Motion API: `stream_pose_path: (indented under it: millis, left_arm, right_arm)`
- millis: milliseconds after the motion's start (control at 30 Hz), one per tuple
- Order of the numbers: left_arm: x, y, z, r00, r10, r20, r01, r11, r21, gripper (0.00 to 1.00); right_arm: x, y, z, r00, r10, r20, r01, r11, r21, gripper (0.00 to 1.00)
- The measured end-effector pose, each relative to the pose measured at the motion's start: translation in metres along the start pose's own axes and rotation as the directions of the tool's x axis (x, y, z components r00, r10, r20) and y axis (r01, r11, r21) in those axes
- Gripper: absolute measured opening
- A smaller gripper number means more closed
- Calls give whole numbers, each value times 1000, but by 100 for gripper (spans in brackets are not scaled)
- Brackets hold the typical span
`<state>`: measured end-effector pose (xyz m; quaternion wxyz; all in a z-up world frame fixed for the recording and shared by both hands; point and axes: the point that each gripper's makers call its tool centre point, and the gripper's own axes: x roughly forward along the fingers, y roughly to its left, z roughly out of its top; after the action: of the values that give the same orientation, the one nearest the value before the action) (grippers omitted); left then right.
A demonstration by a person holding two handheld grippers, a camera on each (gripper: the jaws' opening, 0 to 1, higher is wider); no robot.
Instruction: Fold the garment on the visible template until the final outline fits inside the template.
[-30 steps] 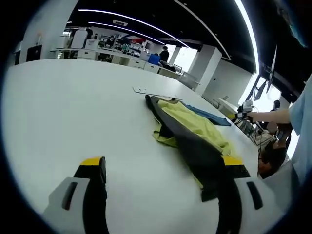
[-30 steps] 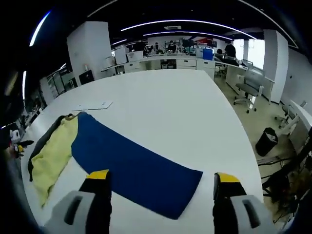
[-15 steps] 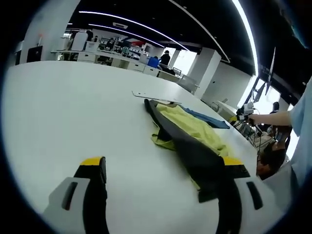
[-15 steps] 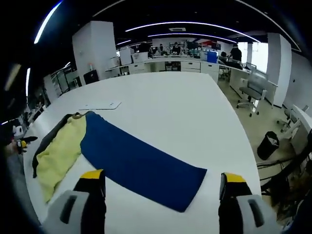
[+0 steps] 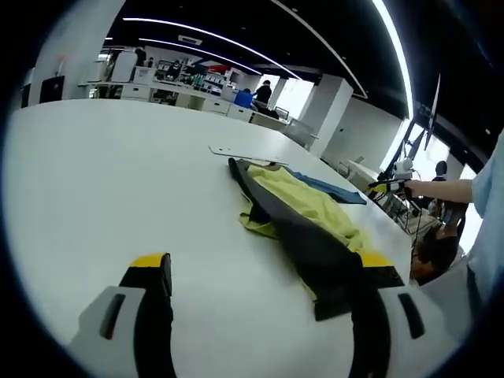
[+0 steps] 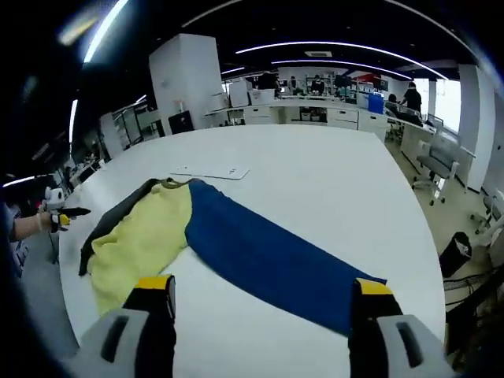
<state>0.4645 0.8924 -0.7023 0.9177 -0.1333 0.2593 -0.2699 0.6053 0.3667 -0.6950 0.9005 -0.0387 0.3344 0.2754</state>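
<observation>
Both my claws are released, jaws spread wide and grasping nothing: left gripper (image 5: 260, 295) low over the table (image 5: 102, 181), right gripper (image 6: 260, 311) hovering at the near edge. The garment (image 6: 213, 236) lies stretched across the white tabletop, yellow body with a dark panel on the left, one long blue stretch running right. Judging by that spread, folding has barely begun; every fold is left. A flat white template (image 6: 211, 171) lies just beyond the collar end, apart from most of the cloth. Plenty of bare table far and right; my near edge sits close.
</observation>
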Motion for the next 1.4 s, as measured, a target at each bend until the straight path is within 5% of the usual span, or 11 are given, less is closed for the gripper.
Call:
stream_pose_path:
  millis: [400,767,1000,1400]
  left_arm:
    - [-7,-12,-4,999,-31,-4,31,999,22,92]
    - [-11,-25,-16,999,-53,-9,53,998,21,91]
    - [-10,-34,-26,997,-71,-24,71,997,17,90]
    - [-6,-49,-43,992,-106,-70,108,994,33,82]
  right_arm:
    - [5,57,11,995,100,19,-99,994,-54,88]
    - [7,155,28,967,244,68,-236,966,-103,83]
    - [8,199,28,947,315,68,-304,944,-131,80]
    - [11,224,23,931,362,50,-352,925,-144,76]
